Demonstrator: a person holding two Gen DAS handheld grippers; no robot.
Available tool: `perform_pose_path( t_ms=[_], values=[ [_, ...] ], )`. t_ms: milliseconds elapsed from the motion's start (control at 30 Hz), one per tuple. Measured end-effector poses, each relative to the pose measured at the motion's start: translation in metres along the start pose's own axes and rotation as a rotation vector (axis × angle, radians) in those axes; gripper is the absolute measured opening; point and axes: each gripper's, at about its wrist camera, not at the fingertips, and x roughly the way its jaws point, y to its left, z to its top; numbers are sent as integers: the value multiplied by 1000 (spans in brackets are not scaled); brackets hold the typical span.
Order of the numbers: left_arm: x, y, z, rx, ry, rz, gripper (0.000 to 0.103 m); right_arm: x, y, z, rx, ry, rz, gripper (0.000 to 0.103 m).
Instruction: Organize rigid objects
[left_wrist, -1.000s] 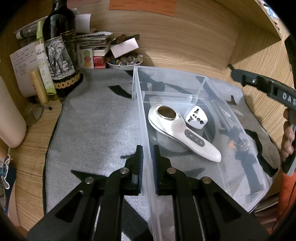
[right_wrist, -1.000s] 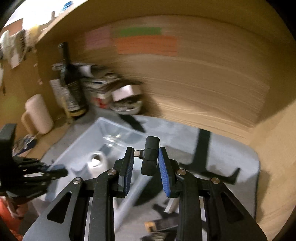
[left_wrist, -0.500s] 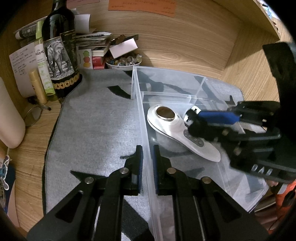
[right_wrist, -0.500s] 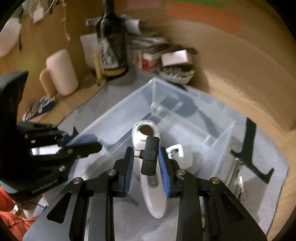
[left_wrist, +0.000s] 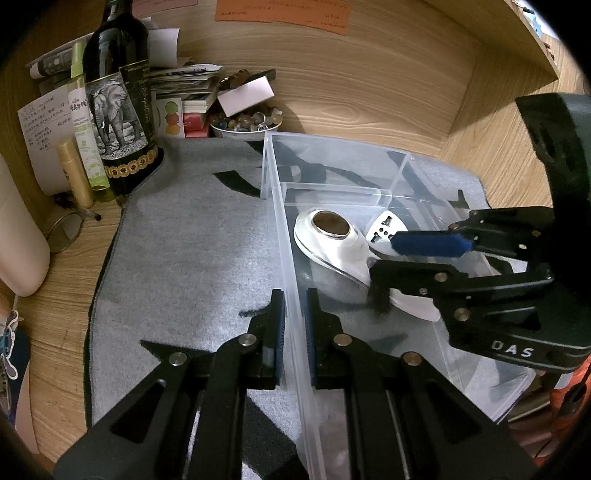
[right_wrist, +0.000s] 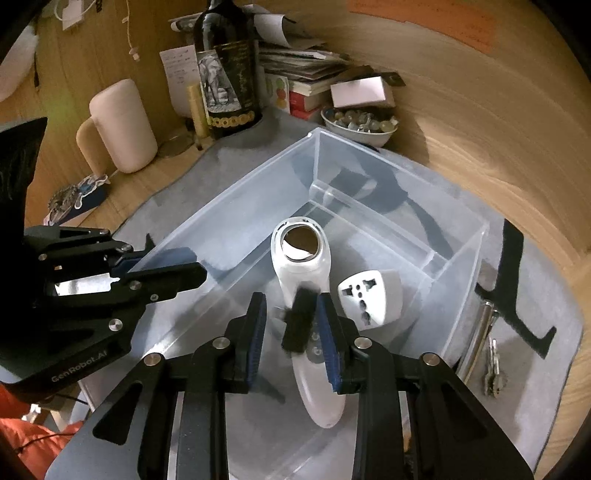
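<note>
Now the right tongs (right_wrist: 291, 328), marked "DAS", have just been opening; the blurred black adapter (right_wrist: 300, 319) sits loose between them over the bin (left_wrist: 288, 236). Left tongs (left_wrist: 293, 325), marked "GenRobot.AI", clench the bin's wall.

1. Dim, warm indoor light falls from above; fisheye corners go black.
2. The wooden wall (right_wrist: 461, 122) smears in the right wrist view.
3. A small black object (right_wrist: 300, 319) between the right tongs (right_wrist: 291, 332) is motion-blurred.
4. Shadows cross the grey mat (left_wrist: 192, 251).
</note>
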Motion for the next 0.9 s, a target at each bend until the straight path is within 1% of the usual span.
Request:
perform_pose_path(
  t_ms=[67, 133, 233, 433, 500, 567, 633, 767, 900],
  values=[
    [0, 0, 0, 0, 0, 0, 10, -4, 0, 1, -2, -17, -12, 38],
    [0, 0, 0, 0, 0, 0, 10, -10, 0, 1, -2, -40, -27, 44],
    [0, 0, 0, 1, 1, 1, 10, -20, -1, 3, -5, -69, -50, 50],
    [0, 0, 0, 1, 0, 0, 10, -44, -9, 4, 9, -150, -123, 69],
    [0, 0, 0, 1, 0, 0, 10, -53, -14, 4, 21, -174, -142, 72],
    [0, 0, 0, 1, 0, 0, 10, -62, -20, 4, 36, -197, -164, 78],
    [0, 0, 0, 0, 0, 0, 10, -71, -26, 3, 56, -222, -192, 82],
    [0, 0, 0, 1, 0, 0, 10, -85, -44, 0, 100, -251, -258, 82],
    [0, 0, 0, 0, 0, 0, 10, -90, -71, -7, 161, -251, -317, 83]
  ],
)
